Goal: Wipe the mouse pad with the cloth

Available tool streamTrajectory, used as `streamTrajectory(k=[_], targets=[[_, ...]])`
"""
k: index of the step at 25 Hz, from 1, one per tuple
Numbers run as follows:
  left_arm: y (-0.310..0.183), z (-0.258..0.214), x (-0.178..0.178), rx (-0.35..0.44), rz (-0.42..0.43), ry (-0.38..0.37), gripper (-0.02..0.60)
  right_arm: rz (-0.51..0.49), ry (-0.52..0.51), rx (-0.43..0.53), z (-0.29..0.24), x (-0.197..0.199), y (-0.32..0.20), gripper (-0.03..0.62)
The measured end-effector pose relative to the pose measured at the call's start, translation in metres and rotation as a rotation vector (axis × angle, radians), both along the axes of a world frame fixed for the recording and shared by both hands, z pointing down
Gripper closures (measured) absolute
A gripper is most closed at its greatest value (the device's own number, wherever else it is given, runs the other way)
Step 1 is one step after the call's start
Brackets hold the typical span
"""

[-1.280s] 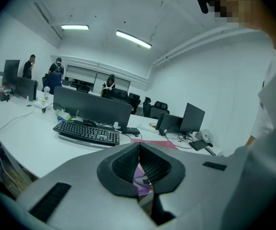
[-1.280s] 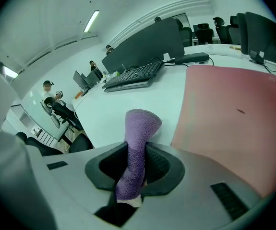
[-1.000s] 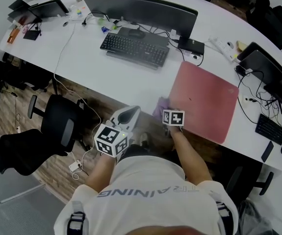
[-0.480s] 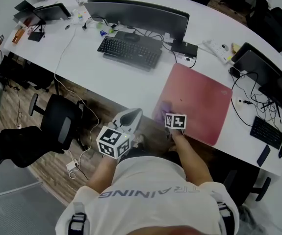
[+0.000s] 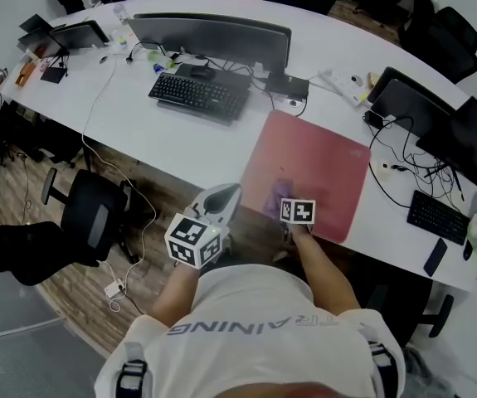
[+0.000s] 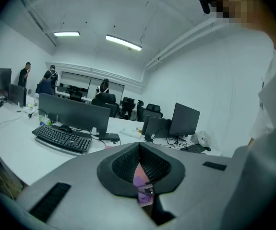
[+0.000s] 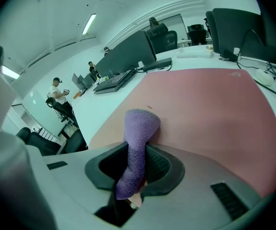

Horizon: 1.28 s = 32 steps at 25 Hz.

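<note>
Right gripper (image 7: 134,164): clamping the purple cloth (image 7: 140,126), pressing it on the red mouse pad's (image 7: 214,109) near-left part.
Left gripper (image 6: 138,159): hovering left, jaws pressing together, empty.

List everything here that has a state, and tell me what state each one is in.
Mouse pad: flat on the desk.
Purple cloth: bunched, its end on the mouse pad.
Right gripper: shut on the purple cloth.
Left gripper: jaws together.
Monitor: screen dark.
</note>
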State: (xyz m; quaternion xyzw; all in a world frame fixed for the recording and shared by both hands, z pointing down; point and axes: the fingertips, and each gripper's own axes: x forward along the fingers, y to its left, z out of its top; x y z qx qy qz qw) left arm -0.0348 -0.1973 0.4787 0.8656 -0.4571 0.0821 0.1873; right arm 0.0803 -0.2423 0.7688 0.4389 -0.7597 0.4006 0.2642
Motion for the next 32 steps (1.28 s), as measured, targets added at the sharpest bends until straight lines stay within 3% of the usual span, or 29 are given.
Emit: streamTrajectory(k=[12,22,32], targets=[[0.0,-0.006,0.091,0.05,0.077,0.035,0.551,0.079,0.026,0.023,-0.004,0.112,0.021,0.494],[-0.002,-0.011,0.159,0.06,0.201,0.048,0.551,0.209,0.068,0.023,-0.006,0.195,0.044,0.494],[-0.002,-0.009,0.197,0.061,0.292,0.064,0.551,0.354,0.125,0.017,-0.006,0.27,0.073,0.494]])
